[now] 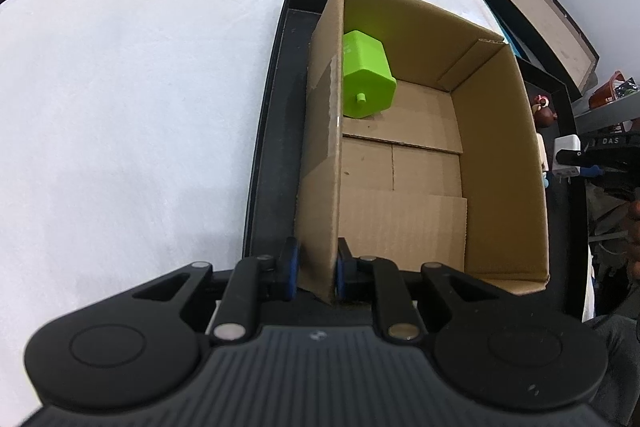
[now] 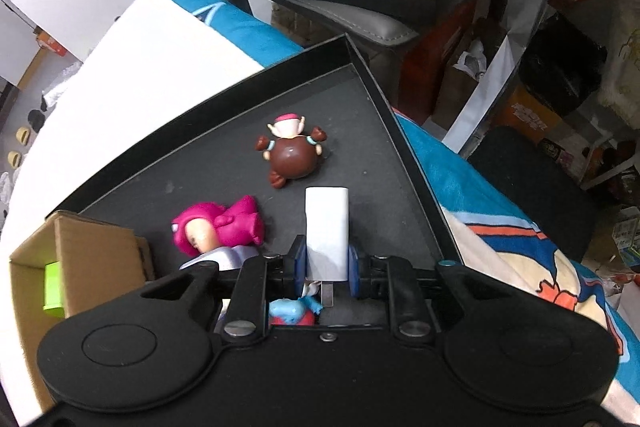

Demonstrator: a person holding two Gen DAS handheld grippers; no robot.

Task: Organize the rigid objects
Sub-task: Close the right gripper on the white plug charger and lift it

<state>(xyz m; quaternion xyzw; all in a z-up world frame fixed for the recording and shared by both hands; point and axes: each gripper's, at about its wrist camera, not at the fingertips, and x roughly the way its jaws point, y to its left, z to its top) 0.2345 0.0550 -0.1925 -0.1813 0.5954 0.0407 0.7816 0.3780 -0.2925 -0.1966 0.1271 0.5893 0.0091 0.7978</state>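
The wall of the cardboard box [image 1: 320, 155] is clamped by the left gripper [image 1: 316, 273]. A white charger [image 2: 327, 231] is grasped by the right gripper [image 2: 327, 269] above the black tray [image 2: 416, 163], near a brown figurine [image 2: 292, 155].

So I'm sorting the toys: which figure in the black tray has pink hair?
The pink-haired figure, lying beside the cardboard box. The brown-haired figure lies farther out; the blue one sits under the claw.

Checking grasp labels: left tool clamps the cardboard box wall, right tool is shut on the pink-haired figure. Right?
Not quite. The right tool is shut on the white charger block, not the pink-haired figure, which lies loose on the black tray beside it; the right wrist view shows this. The left tool does clamp the cardboard box wall.
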